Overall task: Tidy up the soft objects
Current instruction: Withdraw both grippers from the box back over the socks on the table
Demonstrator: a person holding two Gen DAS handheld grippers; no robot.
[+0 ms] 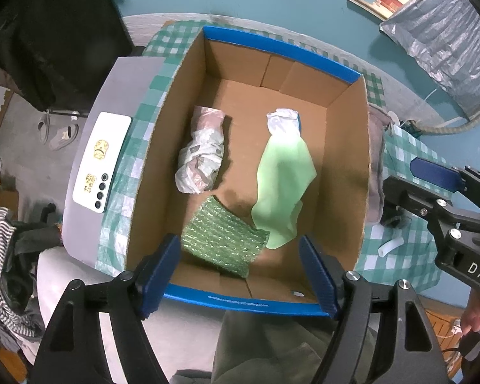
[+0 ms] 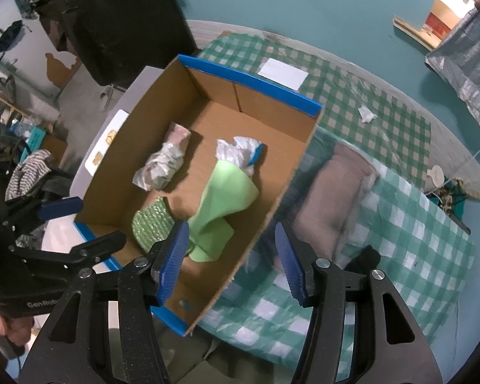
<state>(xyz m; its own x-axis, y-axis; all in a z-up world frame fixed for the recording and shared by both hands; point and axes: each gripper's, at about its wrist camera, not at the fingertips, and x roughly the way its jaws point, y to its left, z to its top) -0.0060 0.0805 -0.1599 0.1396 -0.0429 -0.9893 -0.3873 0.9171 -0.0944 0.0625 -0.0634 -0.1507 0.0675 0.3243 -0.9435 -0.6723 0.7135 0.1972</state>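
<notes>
Checked cloth covers the bench (image 1: 118, 172); both the left tool (image 1: 240, 268) and right tool (image 2: 232, 257) gape empty above the box (image 1: 281, 48). Loose pale foam sheet (image 1: 281, 185) may snag and drag out.

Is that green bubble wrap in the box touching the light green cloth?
Touching. In the left wrist view the light green cloth's lower end overlaps the bubble wrap's corner with no cardboard showing between them.
</notes>
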